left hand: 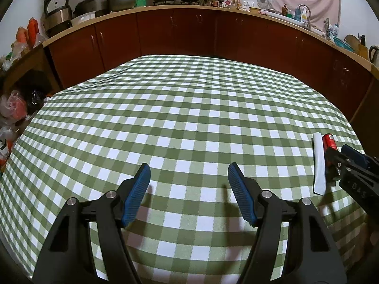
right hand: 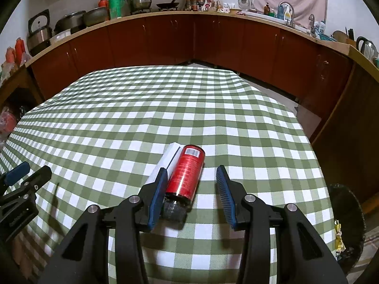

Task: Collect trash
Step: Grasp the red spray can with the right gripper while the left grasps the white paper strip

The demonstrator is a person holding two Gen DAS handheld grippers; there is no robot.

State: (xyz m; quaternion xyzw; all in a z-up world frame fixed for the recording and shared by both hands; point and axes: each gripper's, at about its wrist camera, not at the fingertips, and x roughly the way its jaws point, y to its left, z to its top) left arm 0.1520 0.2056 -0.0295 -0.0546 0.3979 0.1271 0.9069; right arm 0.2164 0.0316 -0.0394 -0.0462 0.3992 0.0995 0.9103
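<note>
Right tongs (right hand: 190, 194) straddle the red can (right hand: 187, 172), jaws apart, left pad touching, right pad clear. Can lies on the table (right hand: 142, 108), base toward twelve o'clock, white card (right hand: 165, 159) alongside at nine. Looks light, rigid, slippery and roll-prone: grip mid-body. Left tongs (left hand: 189, 189) wide, empty.

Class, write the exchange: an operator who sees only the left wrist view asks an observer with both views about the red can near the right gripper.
Operator: Is the red can inside the right gripper yet?
Observer: Yes. It lies on its side between the open fingers, with a gap on one side, so it is not gripped.
Operator: Where would it go?
Observer: A dark bin stands on the floor by the table's right edge, with a yellow wrapper at its rim.
</note>
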